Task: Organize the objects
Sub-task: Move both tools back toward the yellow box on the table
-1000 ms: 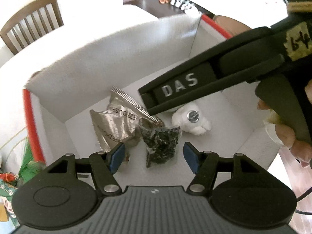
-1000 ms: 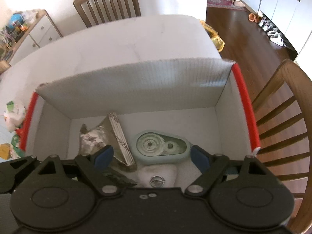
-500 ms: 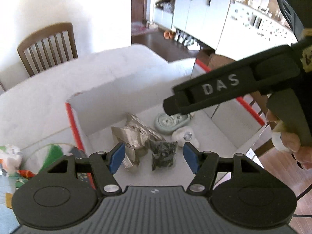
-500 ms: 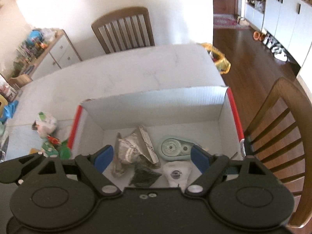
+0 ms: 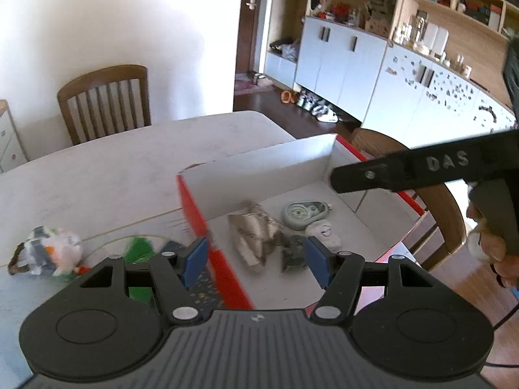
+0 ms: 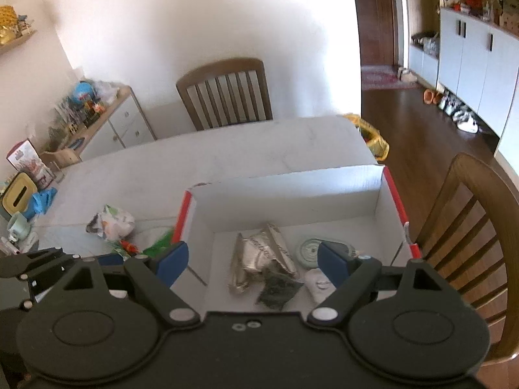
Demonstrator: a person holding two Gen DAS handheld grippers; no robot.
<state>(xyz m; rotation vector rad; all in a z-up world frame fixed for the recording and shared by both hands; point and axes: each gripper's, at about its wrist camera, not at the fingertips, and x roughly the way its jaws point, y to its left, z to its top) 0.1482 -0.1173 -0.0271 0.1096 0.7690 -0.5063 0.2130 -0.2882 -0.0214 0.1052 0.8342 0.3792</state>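
Note:
A white cardboard box (image 5: 259, 165) (image 6: 292, 188) with red edges stands on the white table. Inside lie a crumpled silver foil packet (image 5: 249, 230) (image 6: 256, 256), a dark green bag (image 5: 292, 253) (image 6: 275, 288), a pale green tape dispenser (image 5: 305, 214) (image 6: 308, 249) and a small white figure (image 5: 324, 233) (image 6: 319, 283). My left gripper (image 5: 256, 261) hangs open above the box's near left wall, nothing between its blue pads. My right gripper (image 6: 253, 259) is open and empty above the box too; its black body (image 5: 421, 168) shows at the right of the left wrist view, held by a hand (image 5: 493, 243).
Left of the box on the table lie a white plush toy (image 5: 48, 254) (image 6: 112, 222), a green tuft (image 5: 139, 248) and a patterned mat (image 5: 201, 288). Wooden chairs (image 6: 227, 94) (image 6: 470, 233) stand behind and right of the table. A yellow box (image 6: 18, 194) and blue cloth (image 6: 42, 201) sit far left.
Both grippers have risen and pulled back out of the box, tilting up, so the room and table now show. The box contents have not moved. Both stay open.

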